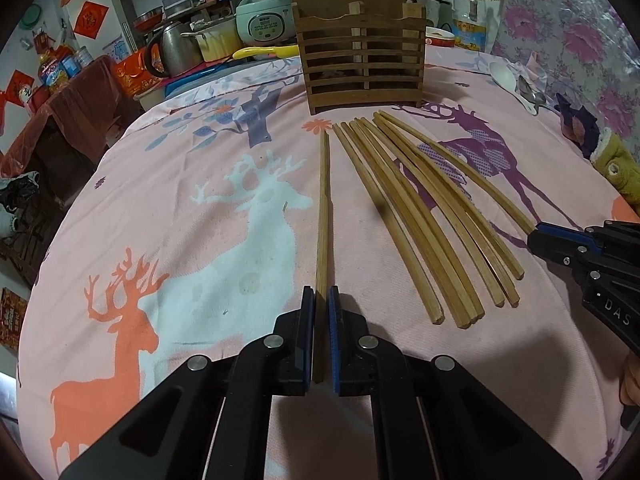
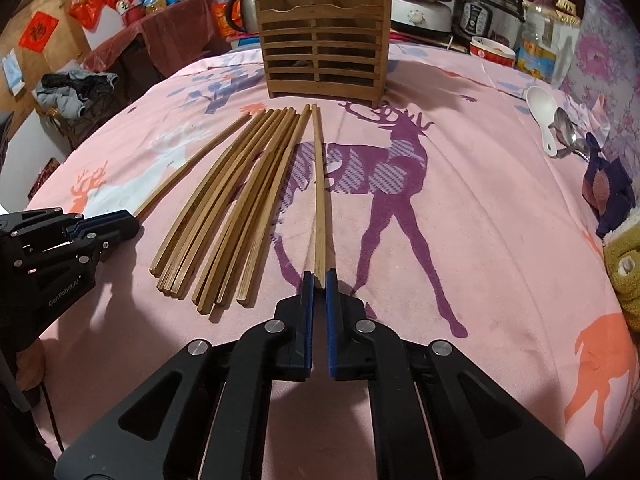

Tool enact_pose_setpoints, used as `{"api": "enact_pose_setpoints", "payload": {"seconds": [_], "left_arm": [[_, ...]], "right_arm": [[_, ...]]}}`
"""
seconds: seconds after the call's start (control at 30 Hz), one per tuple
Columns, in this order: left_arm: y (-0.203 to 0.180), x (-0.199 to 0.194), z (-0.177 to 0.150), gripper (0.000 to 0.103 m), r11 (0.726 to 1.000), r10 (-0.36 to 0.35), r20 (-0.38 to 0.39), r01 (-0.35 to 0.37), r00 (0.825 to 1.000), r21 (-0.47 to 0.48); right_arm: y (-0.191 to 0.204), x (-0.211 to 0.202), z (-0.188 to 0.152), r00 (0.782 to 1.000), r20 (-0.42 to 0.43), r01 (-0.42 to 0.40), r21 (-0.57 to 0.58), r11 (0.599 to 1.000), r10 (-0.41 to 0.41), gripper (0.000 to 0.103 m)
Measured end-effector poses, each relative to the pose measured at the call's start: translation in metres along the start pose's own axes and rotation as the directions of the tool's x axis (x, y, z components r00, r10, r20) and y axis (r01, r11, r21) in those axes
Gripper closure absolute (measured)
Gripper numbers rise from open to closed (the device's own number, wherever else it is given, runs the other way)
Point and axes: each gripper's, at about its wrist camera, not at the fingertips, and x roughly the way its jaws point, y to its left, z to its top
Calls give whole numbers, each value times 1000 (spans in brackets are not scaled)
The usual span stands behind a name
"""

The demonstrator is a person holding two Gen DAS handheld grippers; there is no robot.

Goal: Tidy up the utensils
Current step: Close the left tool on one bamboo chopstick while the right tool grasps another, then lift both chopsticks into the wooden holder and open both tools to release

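My left gripper (image 1: pixel 321 292) is shut on the near end of one wooden chopstick (image 1: pixel 323 216), which lies apart to the left of the others on the pink deer-print cloth (image 1: pixel 180 240). Several more chopsticks (image 1: pixel 416 216) fan out beside it. My right gripper (image 2: pixel 319 276) is shut on the near end of another single chopstick (image 2: pixel 319 200) at the right side of the fan (image 2: pixel 236 200). Each gripper shows at the edge of the other's view: right gripper (image 1: pixel 534 234), left gripper (image 2: pixel 134 220). A slatted wooden utensil holder (image 1: pixel 362 60) (image 2: pixel 324 52) stands upright beyond the chopstick tips.
A white spoon (image 2: pixel 540 116) and a metal spoon (image 2: pixel 568 132) lie at the far right by a dark cloth (image 2: pixel 608 188). A kettle (image 1: pixel 174 48), rice cooker (image 1: pixel 264 20), bowl (image 2: pixel 492 50) and oil bottle (image 1: pixel 470 20) crowd the back edge.
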Motion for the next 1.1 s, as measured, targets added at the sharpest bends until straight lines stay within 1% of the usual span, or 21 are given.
{"api": "enact_pose_setpoints", "payload": {"seconds": [0.23,0.43,0.57,0.63,0.77,0.9,1.03,1.1], "left_arm": [[0,-2,1,97,1000,-9,5,9,1000,-7],[0,-8,0,98,1000,-1,26,1,1000,-5],[4,-20,1,98,1000,-15,56,17,998,-27],[9,-29,1,98,998,-27,73,31,997,-57],[22,-51,3,98,994,-46,102,55,994,-90],[37,-84,16,98,991,-53,150,70,987,-111],[43,-108,27,98,991,-42,194,65,980,-114],[41,-121,37,98,992,-55,202,76,978,-98]], "right_arm": [[-8,0,0,999,4,-41,41,998,41,97],[-10,-3,0,999,23,-50,60,997,49,97],[-8,-16,-1,996,82,-28,51,998,24,97],[-6,-25,-3,993,115,-4,36,999,0,97],[-7,-55,-4,982,189,-9,50,999,-1,97],[-13,-85,1,966,260,-18,67,998,0,97],[-18,-111,6,946,323,-36,79,996,9,97],[-19,-122,9,938,348,-42,77,996,13,97]]}}
